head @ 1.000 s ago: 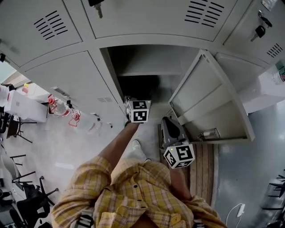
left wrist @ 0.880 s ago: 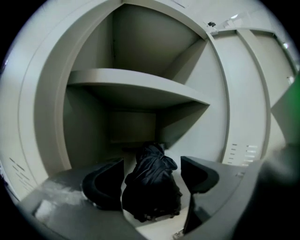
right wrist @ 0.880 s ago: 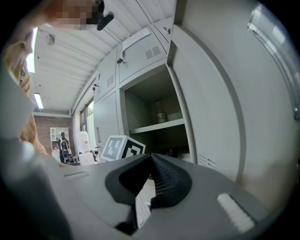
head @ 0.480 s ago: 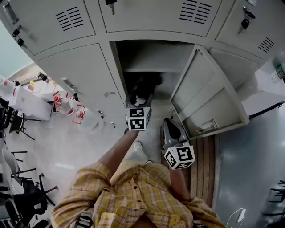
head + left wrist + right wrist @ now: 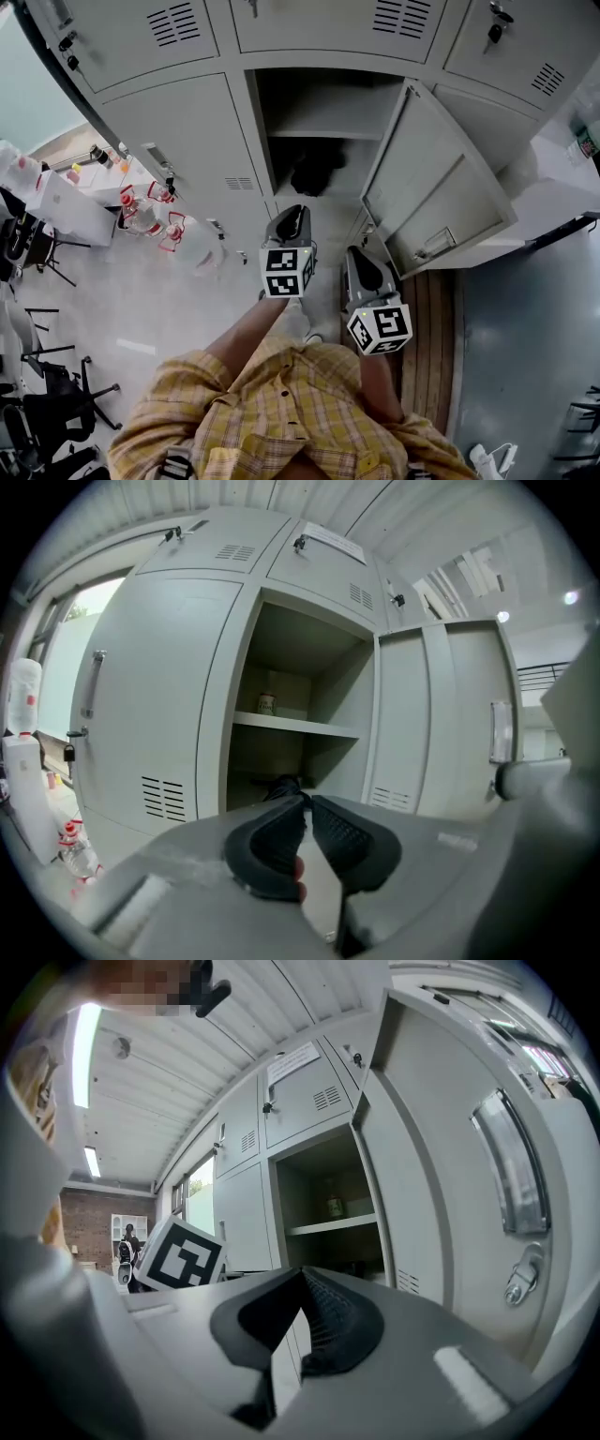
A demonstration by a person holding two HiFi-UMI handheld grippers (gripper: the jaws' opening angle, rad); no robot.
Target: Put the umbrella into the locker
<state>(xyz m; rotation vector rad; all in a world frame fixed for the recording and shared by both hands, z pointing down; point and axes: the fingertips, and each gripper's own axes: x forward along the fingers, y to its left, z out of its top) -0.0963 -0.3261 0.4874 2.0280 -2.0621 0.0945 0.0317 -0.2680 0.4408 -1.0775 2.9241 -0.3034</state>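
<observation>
Umbrella [image 5: 317, 169]: dark bundle inside the locker [image 5: 328, 111], under its shelf.
Left gripper [image 5: 306, 803]: just outside the locker; jaws have just closed, tips together, nothing between.
Right gripper [image 5: 302, 1277]: near the locker door [image 5: 433, 192], jaws together, empty.
Risk: the umbrella may slide out or block the open door when it swings shut.

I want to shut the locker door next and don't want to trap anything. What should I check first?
1. Umbrella inside the lower compartment: ok.
2. Umbrella clear of the front edge: cannot tell, no view shows its near end plainly.
3. Left gripper empty: ok, its jaws have just been closing with nothing between them.
4. Right gripper empty: ok, jaws together.
5. Locker door wide open, both grippers outside the opening: ok.
</observation>
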